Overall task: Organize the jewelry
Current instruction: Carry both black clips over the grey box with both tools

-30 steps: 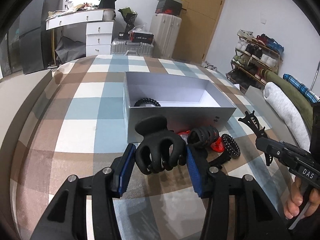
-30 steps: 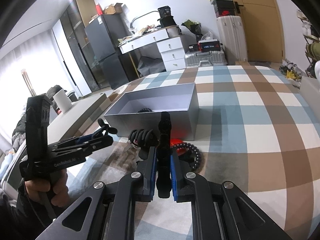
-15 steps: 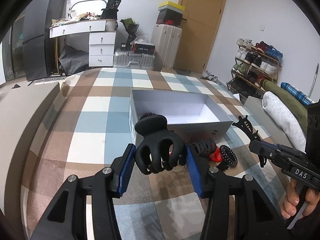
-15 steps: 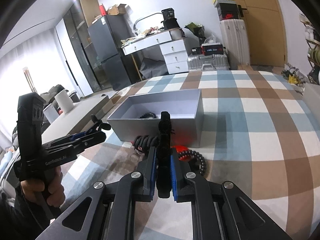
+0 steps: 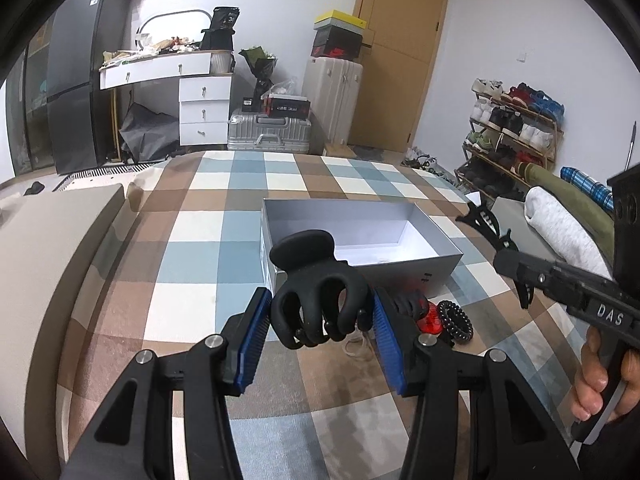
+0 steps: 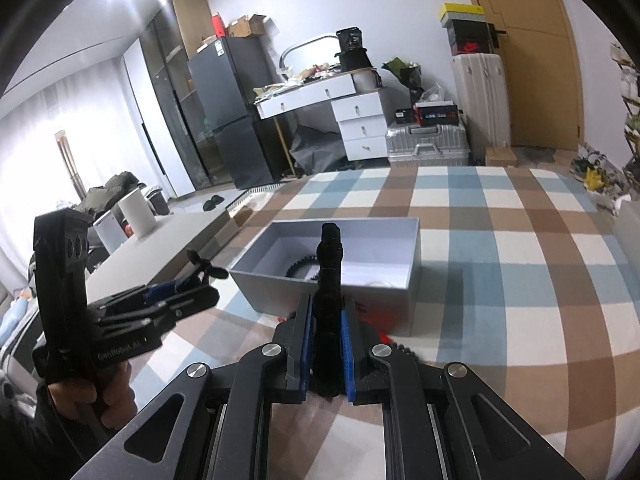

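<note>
My left tongs [image 5: 320, 320] pinch a rounded black plastic claw clip [image 5: 318, 300]; my right tongs [image 6: 325, 338], marked "DAS", clamp a slim black toothed clip [image 6: 329, 280]. Just ahead lies the open grey cardboard box [image 5: 440, 266]. The left's handle reads "GenRobot.AI".

Checked bedspread [image 5: 192, 248] in blue, brown and cream underneath. Beyond its far edge, white desk [image 5: 160, 70] piled with clutter, white drawers [image 5: 205, 110] below, tall dark fridge [image 5: 82, 96] to the left. Silver suitcase [image 5: 270, 136] lying flat on the floor, white suitcase [image 5: 334, 98] upright beside a wooden door [image 5: 400, 52]. Shoe rack [image 5: 516, 128] against the right wall.
</note>
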Demonstrator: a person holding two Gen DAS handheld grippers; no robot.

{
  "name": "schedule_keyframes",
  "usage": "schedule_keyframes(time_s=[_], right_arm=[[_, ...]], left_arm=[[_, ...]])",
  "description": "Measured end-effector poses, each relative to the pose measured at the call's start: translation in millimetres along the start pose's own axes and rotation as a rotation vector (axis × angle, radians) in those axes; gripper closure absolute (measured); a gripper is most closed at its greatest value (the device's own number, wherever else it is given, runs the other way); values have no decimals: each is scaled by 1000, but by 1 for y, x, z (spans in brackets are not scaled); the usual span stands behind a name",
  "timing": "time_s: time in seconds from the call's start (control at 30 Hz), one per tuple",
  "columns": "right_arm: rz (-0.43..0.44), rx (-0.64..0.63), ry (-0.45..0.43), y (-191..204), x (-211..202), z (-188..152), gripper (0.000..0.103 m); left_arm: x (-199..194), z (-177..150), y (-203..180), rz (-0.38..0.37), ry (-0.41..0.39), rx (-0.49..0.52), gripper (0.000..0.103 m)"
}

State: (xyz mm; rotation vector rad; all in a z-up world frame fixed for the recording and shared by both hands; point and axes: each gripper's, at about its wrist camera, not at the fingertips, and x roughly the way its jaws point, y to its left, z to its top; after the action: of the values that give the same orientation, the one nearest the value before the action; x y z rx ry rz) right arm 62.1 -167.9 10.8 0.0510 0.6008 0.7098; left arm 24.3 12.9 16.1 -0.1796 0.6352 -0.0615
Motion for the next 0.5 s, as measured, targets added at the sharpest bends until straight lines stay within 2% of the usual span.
schedule_keyframes(time_s=[0.5], right_arm=[[38,49,-4,-10,18,23,91]], left_arm=[[14,22,-9,4,-23,39,59]])
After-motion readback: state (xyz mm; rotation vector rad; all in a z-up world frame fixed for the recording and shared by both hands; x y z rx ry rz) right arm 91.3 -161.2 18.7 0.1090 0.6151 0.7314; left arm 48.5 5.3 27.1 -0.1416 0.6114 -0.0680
